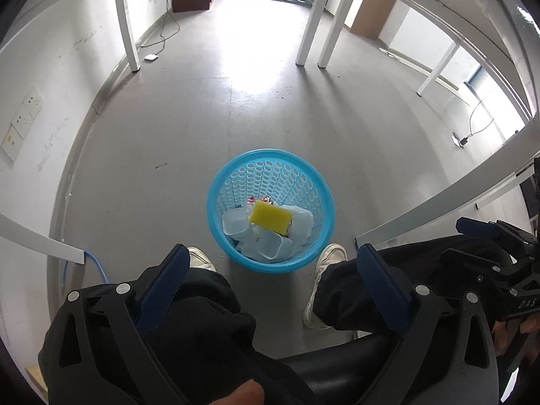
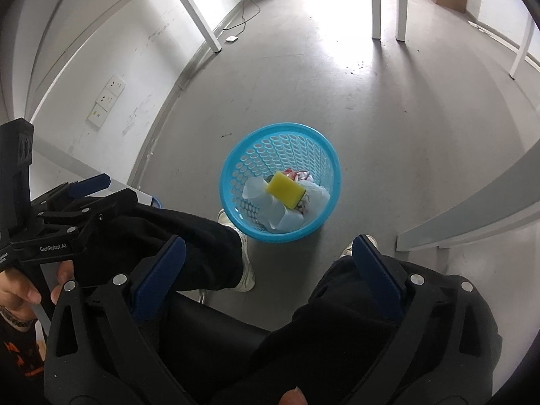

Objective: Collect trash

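Observation:
A blue perforated plastic basket [image 1: 216,185] stands on the grey floor between the person's feet; it also shows in the right wrist view [image 2: 233,162]. Inside lie a yellow sponge [image 1: 270,220] [image 2: 286,189], several clear plastic cups [image 1: 236,222] [image 2: 254,189] and crumpled wrappers. My left gripper [image 1: 275,253] is open and empty, held above the knees, short of the basket. My right gripper [image 2: 271,244] is open and empty, likewise above the knees. Each gripper shows at the edge of the other's view, the right gripper [image 1: 486,233] and the left gripper [image 2: 84,189].
The person's black-trousered legs and white shoes [image 1: 332,256] flank the basket. White table legs [image 1: 126,23] [image 1: 312,17] stand on the floor beyond. A white table edge [image 2: 472,216] runs at the right. Wall sockets [image 1: 20,121] and cables [image 1: 165,30] are at the left wall.

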{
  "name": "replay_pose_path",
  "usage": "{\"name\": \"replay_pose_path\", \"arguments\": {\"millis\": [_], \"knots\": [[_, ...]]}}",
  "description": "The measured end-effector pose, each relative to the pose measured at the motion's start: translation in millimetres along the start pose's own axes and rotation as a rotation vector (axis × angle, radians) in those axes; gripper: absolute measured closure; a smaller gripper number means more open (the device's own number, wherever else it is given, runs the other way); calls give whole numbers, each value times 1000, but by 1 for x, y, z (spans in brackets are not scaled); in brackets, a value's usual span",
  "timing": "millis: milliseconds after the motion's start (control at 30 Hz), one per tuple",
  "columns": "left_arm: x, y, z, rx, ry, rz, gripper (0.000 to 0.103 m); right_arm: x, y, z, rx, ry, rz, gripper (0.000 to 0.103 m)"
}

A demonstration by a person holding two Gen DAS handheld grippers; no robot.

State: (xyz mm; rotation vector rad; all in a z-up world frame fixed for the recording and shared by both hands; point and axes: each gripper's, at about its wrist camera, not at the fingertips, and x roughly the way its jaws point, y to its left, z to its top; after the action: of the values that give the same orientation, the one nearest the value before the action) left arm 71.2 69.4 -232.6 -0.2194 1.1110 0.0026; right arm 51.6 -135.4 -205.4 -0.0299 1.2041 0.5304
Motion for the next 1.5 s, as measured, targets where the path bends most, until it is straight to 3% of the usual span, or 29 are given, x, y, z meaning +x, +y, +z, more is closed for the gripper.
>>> {"name": "replay_pose_path", "arguments": {"millis": [600, 733, 1500], "knots": [[7, -3, -1, -11, 38, -25, 6, 9, 4, 0, -9, 14, 21, 8], [8, -6, -1, -2, 45, -24, 6, 7, 2, 0, 8, -20, 37, 8], [11, -11, -1, 7, 68, -26, 6, 16, -2, 0, 19, 32, 68, 8]]}}
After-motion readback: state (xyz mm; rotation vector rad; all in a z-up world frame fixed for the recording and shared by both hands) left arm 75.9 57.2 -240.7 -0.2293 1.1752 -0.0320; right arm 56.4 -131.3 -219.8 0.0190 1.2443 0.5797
